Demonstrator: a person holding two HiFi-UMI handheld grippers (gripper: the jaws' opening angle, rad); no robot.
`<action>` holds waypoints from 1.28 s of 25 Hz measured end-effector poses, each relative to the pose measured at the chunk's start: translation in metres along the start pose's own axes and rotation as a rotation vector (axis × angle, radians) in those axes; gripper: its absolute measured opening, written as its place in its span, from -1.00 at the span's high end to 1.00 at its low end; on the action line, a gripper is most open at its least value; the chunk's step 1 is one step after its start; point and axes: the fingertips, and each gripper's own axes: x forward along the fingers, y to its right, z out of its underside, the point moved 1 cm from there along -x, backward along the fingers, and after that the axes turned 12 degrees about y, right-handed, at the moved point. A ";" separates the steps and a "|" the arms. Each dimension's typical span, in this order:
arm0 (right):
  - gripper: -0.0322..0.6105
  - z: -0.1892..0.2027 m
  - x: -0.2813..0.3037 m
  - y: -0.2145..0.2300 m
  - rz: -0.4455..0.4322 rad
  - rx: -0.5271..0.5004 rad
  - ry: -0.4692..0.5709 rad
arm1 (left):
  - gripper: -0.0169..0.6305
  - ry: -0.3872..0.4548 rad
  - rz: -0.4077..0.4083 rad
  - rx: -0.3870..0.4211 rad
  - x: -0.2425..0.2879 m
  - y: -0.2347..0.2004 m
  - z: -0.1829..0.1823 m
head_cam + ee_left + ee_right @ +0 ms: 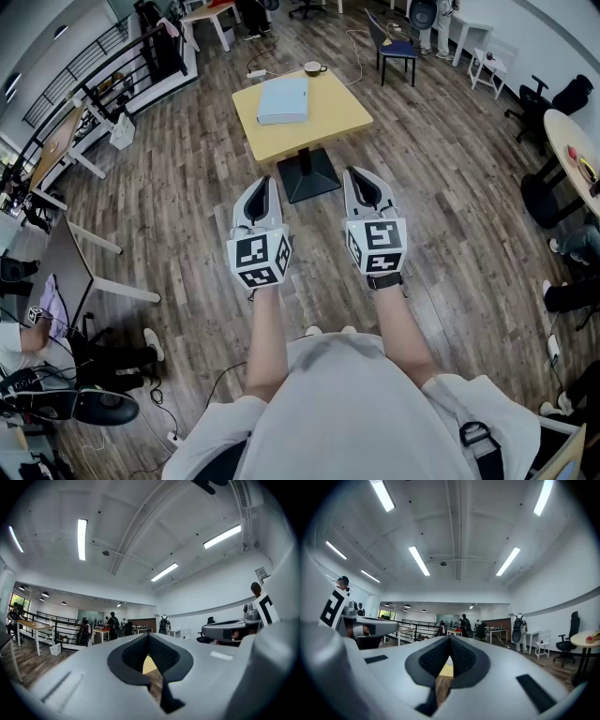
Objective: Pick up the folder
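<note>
A pale blue folder [283, 100] lies flat on the small yellow table [328, 120] ahead of me. Both grippers are held level over the wooden floor, short of the table's near edge and touching nothing. My left gripper [265, 183] is shut and empty; my right gripper [360, 175] is also shut and empty. In the left gripper view the jaws [149, 637] meet, and a sliver of the yellow table [149, 665] shows in the gap below. The right gripper view shows the same: shut jaws [450, 640] and a strip of the table [446, 670]. The folder is hidden in both gripper views.
A white cup [313, 67] stands at the table's far edge. The table rests on a black pedestal base [307, 176]. A blue chair [397, 49] is behind it, a round table [574, 142] at the right, white desks [66, 141] and a seated person [37, 330] at the left.
</note>
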 end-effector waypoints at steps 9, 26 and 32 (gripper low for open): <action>0.87 0.013 -0.007 0.002 -0.008 0.060 0.018 | 0.92 -0.024 0.009 0.023 -0.012 0.010 0.013; 0.87 0.060 0.167 0.002 -0.023 0.043 -0.001 | 0.92 0.012 0.014 -0.031 0.137 -0.094 0.060; 0.87 0.073 0.262 -0.002 -0.008 0.004 -0.013 | 0.92 0.048 0.032 -0.046 0.214 -0.153 0.062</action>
